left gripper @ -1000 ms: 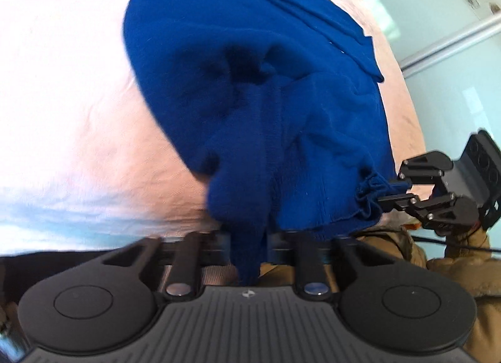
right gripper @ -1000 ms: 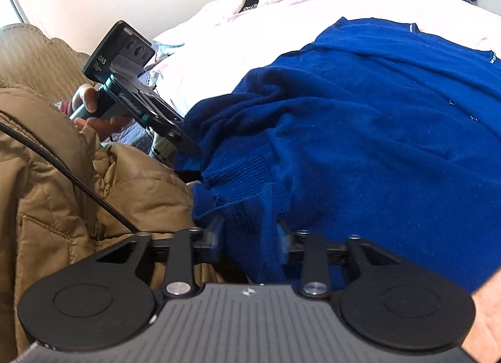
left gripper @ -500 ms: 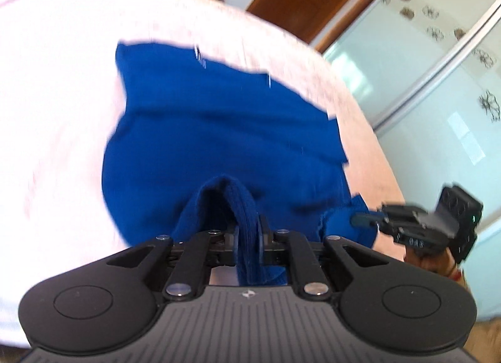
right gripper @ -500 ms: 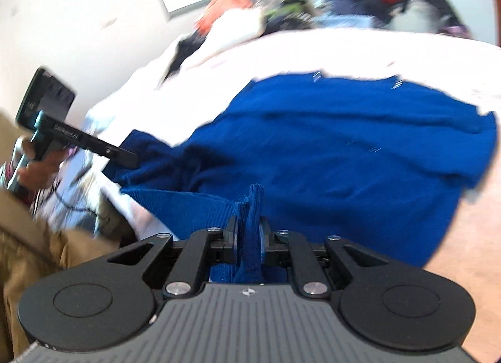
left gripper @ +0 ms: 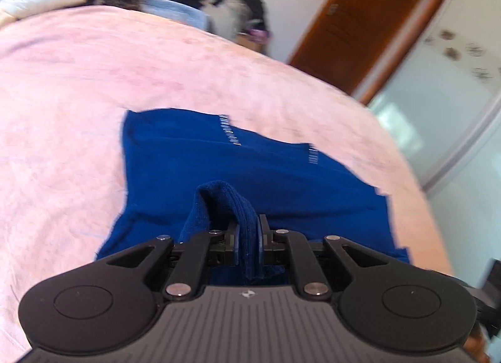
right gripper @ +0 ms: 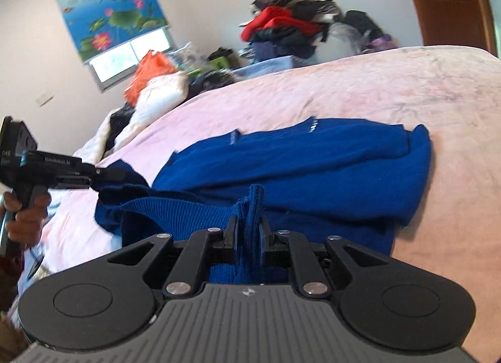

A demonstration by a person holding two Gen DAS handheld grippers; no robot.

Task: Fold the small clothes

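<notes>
While blue sweater lies spread on pink bedspread, both tools grip its near hem. Left gripper clamped on raised ribbed fold; right gripper pinched tight on bunched edge, hem stretched between them. Clothes pile heaped beyond far edge of bed, orange bag and white bedding at far left, lotus blind on wall. Wooden door far right. Frames motion-blurred; sweater's near part hidden behind gripper bodies.
</notes>
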